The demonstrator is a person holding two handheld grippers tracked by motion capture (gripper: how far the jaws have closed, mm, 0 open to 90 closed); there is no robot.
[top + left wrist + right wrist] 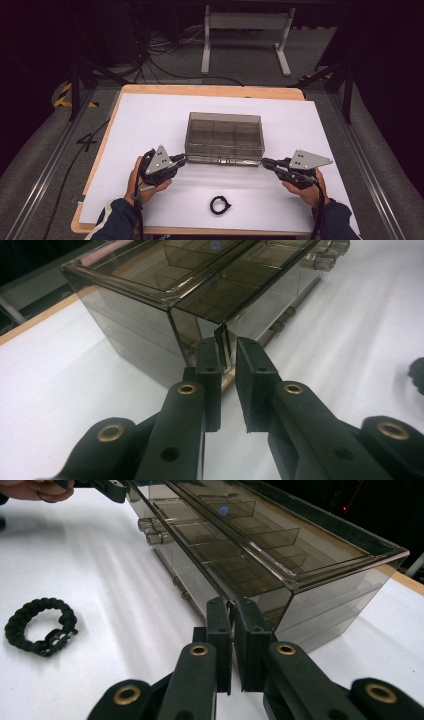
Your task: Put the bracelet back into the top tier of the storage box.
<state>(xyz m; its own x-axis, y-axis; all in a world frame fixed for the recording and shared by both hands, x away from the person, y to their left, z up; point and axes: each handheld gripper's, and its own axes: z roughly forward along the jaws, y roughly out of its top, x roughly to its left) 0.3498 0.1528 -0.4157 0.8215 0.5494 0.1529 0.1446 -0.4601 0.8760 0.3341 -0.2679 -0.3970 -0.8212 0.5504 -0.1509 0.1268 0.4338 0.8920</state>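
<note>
smoky clear box (224,137) with inner dividers and a lid, two latches on its front. left claw (183,159) pinches the lid edge at the box's front left corner, jaws nearly together on it. right claw (265,162) clamps the lid edge at the front right corner, jaws close. black braided bracelet (220,205) lies behind and between the claws, apart from both.

Box (224,137): smoke-grey, see-through, with grey inner dividers.
Bracelet (220,205): black, braided cord pattern.
Left tongs (184,159) and right tongs (265,162): black, with brass-coloured rivets; grey plates on top.
Table (210,90): light wood edge, covered by a plain white sheet (150,120).
Sleeves (117,220): dark blue.
</note>
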